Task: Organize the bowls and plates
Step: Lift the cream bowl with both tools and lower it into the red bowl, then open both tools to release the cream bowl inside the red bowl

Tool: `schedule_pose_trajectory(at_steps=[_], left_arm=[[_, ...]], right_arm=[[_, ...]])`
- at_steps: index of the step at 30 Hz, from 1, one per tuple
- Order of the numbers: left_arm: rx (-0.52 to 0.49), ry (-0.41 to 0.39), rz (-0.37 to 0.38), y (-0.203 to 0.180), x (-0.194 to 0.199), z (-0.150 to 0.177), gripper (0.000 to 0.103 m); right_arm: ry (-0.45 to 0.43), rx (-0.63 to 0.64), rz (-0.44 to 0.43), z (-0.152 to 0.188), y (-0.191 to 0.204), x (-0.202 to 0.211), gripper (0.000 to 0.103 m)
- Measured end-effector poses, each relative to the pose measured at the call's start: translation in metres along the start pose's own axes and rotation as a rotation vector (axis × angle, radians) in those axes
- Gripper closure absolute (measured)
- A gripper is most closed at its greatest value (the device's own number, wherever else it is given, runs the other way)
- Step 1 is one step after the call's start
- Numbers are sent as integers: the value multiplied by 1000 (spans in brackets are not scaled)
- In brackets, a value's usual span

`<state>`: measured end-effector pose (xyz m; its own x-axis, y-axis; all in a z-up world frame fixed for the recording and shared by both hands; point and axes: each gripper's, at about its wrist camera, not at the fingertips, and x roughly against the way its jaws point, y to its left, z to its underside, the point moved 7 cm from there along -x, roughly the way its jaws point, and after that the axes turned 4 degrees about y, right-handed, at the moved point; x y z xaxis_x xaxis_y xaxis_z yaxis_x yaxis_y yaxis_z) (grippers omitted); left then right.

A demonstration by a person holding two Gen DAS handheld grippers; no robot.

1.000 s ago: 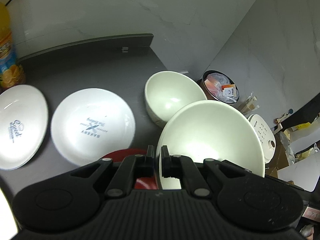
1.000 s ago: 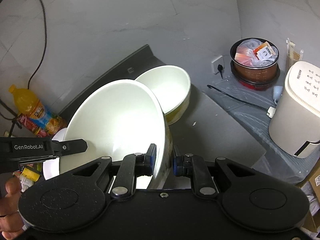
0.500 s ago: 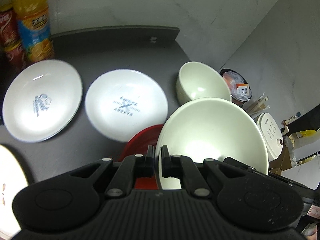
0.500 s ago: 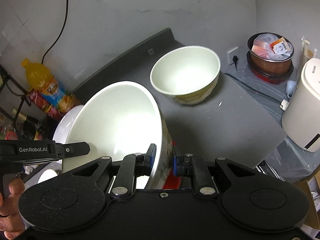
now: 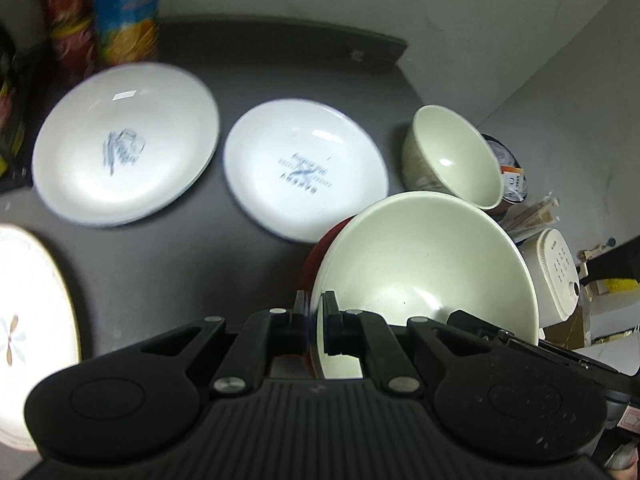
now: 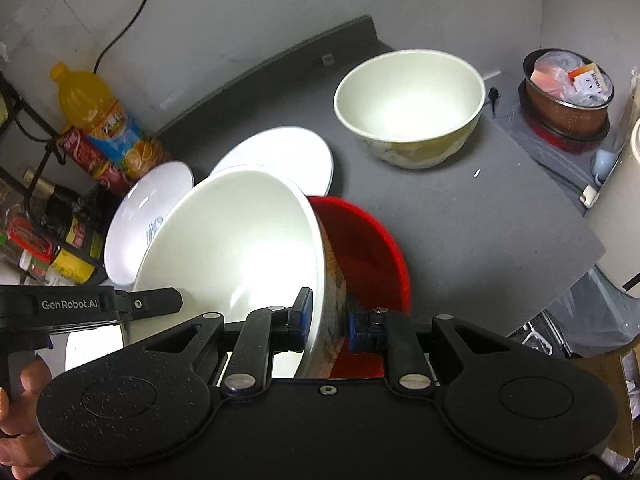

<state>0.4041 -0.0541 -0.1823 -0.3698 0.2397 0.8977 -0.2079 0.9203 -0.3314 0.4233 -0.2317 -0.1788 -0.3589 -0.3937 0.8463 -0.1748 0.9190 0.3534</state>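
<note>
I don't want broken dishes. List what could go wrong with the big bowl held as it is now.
1. Both grippers, left and right, pinch only the rim of the tilted large bowl; if the hands drift apart or twist, it may slip out.
2. The red bowl sits right under it, so a drop would likely hit that.
3. The white plate lies close beside the red bowl and could be clipped when the bowl is lowered.
</note>
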Motion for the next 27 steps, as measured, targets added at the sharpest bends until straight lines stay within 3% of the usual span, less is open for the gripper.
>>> schedule_pose_trajectory(at_steps=[19, 22, 27], left_arm=[[72, 44, -21, 13, -22, -3, 94], [75, 50, -38, 14, -22, -3, 91], [86, 35, -48, 15, -13, -5, 75]], right_arm=[[44, 39, 72, 0, -13, -23, 82], [50, 33, 56, -2, -11, -25, 74], [23, 40, 20, -10, -2, -12, 52]])
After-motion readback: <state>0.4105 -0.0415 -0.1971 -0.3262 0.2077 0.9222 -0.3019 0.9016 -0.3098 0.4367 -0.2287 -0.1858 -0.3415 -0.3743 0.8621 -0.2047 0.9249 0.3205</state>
